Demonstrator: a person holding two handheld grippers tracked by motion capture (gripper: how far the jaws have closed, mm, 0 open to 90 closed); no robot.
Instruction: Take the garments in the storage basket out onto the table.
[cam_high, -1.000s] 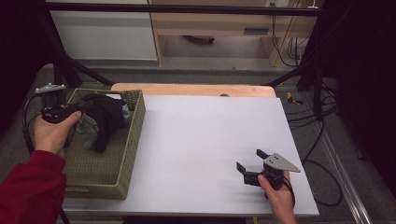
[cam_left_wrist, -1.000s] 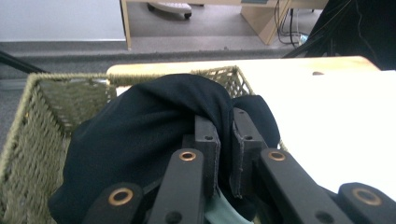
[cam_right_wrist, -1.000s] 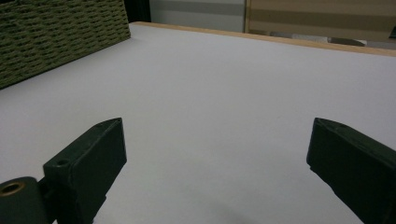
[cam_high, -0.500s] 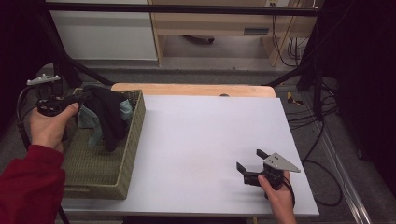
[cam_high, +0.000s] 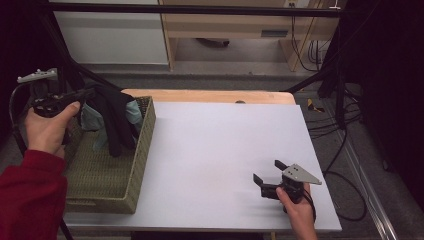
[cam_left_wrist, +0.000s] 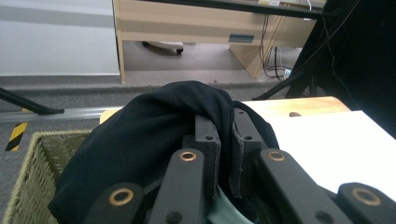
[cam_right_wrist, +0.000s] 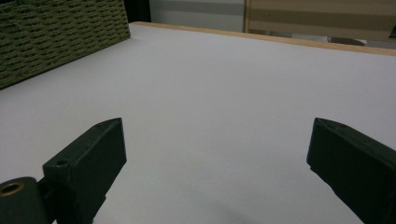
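Above the woven basket (cam_high: 130, 165), left tongs (cam_left_wrist: 225, 140) pinch a black garment (cam_left_wrist: 144, 144); right tongs (cam_right_wrist: 215, 172) spread.

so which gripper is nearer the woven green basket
Left. The left gripper hangs over the woven green basket, clamped on a black cloth; the right gripper rests across the white table.

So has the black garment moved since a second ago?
Yes. The black garment, pinched in the left tongs, has risen: it lay inside the woven basket, and now hangs above its rim.
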